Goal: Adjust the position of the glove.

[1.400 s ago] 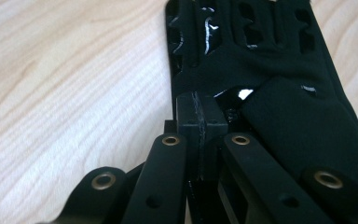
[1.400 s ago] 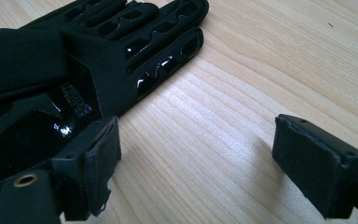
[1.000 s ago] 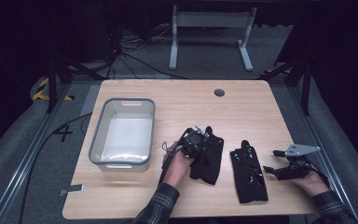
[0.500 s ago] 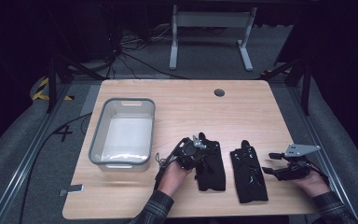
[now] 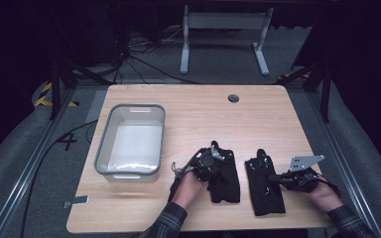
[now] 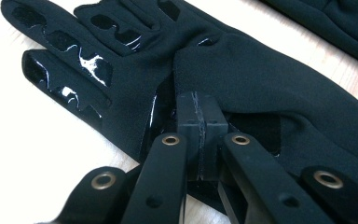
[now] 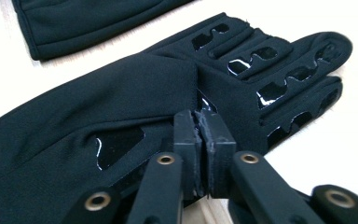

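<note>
1. Two black gloves lie flat, side by side, on the near part of the wooden worktop [image 5: 198,106]: the left glove [image 5: 224,174] and the right glove [image 5: 265,187], near each other with a strip of bare wood between them.
2. The left gripper [image 5: 212,157] sits over the finger end of the left glove, held by the person's left hand [image 5: 188,186], which comes in from the bottom edge.
3. In the left gripper view, the left gripper [image 6: 198,135] has its jaws pressed together, with the left glove [image 6: 261,88] right at their tips; it looks as though a fold of fabric near the base of the fingers is pinched between them, but the angle does not settle it.
4. The right gripper [image 5: 278,179] lies at the right edge of the right glove, held by the right hand [image 5: 322,193].
5. In the right gripper view, the right gripper [image 7: 202,140] is likewise clenched, its tips against the right glove [image 7: 121,98] at a raised crease in the palm.
6. Both gloves show glossy grip patches along their fingers.
7. A grey plastic bin [image 5: 104,148] stands on the left part of the worktop, well apart from the gloves.
</note>
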`<control>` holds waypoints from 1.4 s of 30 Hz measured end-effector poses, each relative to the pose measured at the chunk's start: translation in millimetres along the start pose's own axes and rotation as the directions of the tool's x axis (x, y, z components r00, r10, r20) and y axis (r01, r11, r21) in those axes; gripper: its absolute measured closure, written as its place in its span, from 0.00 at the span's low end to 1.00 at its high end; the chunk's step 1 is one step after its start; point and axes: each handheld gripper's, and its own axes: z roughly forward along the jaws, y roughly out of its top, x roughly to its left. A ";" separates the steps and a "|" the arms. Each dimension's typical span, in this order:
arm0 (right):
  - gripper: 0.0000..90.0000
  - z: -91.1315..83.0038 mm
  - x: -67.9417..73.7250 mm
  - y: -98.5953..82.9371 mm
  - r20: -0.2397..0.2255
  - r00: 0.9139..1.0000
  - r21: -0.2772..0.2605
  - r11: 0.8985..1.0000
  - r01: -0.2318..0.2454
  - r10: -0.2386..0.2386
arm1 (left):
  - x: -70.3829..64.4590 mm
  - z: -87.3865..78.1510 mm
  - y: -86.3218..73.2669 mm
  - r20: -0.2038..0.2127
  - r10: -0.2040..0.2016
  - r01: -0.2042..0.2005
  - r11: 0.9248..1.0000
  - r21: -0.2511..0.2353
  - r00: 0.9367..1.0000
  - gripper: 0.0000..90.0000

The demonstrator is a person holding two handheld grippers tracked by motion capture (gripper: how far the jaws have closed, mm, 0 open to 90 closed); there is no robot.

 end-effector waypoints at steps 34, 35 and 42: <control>0.89 10.4 -2.0 16.0 0.053 0.998 -0.034 0.999 -0.020 0.022 | -14.1 -1.7 2.4 0.052 0.116 -0.115 0.993 -0.023 0.992 0.95; 0.87 8.8 -2.6 15.9 0.055 0.998 -0.041 0.999 -0.019 0.022 | -13.9 -4.9 0.8 0.051 0.103 -0.101 0.994 -0.033 0.993 0.92; 0.77 -4.1 -7.6 6.8 0.053 0.998 -0.068 0.997 -0.041 0.045 | -10.4 -16.2 -12.9 0.013 0.000 0.001 0.999 -0.050 1.000 0.70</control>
